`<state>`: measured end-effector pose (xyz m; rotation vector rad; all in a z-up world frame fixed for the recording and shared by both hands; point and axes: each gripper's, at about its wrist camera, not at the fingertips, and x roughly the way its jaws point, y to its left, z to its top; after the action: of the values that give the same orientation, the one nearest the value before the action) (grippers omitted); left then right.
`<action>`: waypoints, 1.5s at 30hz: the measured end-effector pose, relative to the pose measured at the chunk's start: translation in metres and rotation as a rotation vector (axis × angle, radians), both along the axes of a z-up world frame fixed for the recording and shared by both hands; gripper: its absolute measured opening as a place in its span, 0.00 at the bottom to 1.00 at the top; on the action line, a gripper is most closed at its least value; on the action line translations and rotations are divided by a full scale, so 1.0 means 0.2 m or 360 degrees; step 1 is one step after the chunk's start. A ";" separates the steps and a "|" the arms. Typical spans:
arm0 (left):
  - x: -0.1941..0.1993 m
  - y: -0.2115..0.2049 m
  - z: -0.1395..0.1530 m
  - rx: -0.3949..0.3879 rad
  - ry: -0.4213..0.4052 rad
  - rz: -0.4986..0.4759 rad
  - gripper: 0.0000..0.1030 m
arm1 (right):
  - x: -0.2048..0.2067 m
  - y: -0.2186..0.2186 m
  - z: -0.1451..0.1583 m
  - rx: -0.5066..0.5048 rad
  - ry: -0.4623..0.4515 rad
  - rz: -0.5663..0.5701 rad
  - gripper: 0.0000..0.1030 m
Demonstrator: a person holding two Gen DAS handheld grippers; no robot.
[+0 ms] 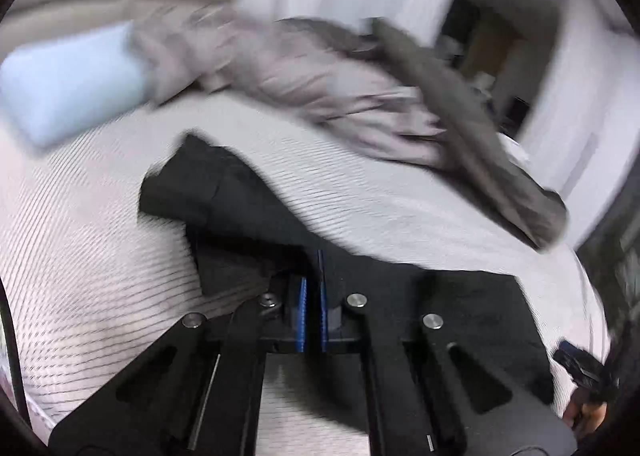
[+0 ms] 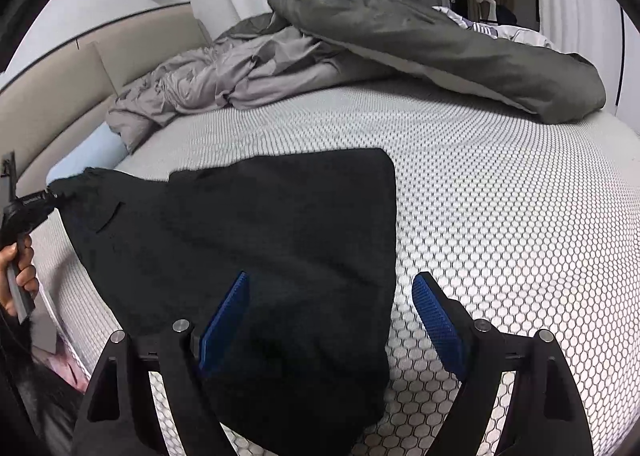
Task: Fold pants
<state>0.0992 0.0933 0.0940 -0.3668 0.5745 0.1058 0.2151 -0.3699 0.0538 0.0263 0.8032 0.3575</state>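
Black pants lie spread on the white honeycomb-patterned mattress. My left gripper, held by a hand at the far left, is shut on the gathered waistband corner and lifts it slightly. The left wrist view is blurred. There the left gripper's blue pads stand almost together with black pants cloth pinched between them. My right gripper is open above the near end of the pants. Its left pad hangs over the cloth and its right pad over bare mattress.
A dark grey duvet and a crumpled light grey sheet are heaped along the far side of the bed. A pale blue pillow lies by the beige headboard. White curtains hang behind.
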 end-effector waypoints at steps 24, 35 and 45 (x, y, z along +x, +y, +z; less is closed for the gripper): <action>0.20 -1.07 -0.18 -0.0103 0.0150 -0.1106 0.66 | -0.06 -0.30 0.01 0.0252 0.0068 -0.0054 0.58; 0.30 -0.41 -0.40 -0.0207 0.0326 -0.0651 0.66 | 0.14 0.02 -0.23 0.0379 0.0415 0.0116 0.39; 0.28 -0.32 -0.39 -0.0183 0.0291 -0.0642 0.66 | 0.03 0.04 0.00 0.0266 0.0168 0.0088 0.07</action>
<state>0.1552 0.0290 0.0167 -0.3483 0.8272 -0.2855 0.2202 -0.3628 0.0533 0.1806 0.8782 0.4778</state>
